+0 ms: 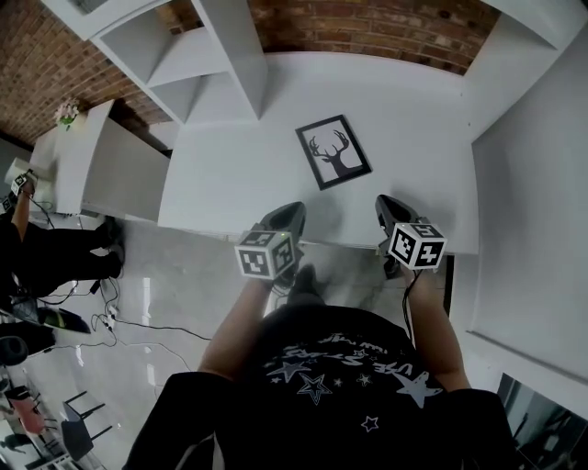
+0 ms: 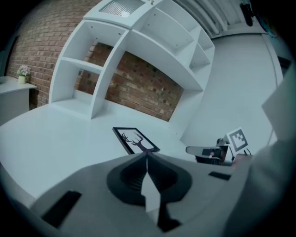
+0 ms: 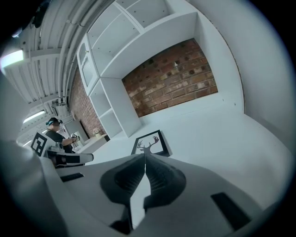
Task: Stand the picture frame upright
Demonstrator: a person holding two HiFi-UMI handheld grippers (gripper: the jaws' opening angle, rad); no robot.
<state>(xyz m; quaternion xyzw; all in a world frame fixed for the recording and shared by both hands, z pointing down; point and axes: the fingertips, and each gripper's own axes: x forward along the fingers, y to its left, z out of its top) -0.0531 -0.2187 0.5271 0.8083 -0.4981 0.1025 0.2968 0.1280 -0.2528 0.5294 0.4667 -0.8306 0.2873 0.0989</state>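
A black picture frame [image 1: 333, 151] with a deer-head silhouette lies flat on the white desk [image 1: 230, 174], face up. It also shows ahead in the left gripper view as the frame [image 2: 135, 140] and in the right gripper view as the frame [image 3: 151, 143]. My left gripper [image 1: 296, 209] is shut and empty, near the desk's front edge, short of the frame and to its left. My right gripper [image 1: 381, 201] is shut and empty too, at the front edge, right of the frame. Neither touches the frame.
White shelving [image 1: 197, 55] stands at the back left of the desk before a brick wall [image 1: 367, 27]. A white side panel [image 1: 533, 184] rises on the right. A lower white cabinet [image 1: 101, 156] sits to the left, with a person [image 1: 37, 248] beside it.
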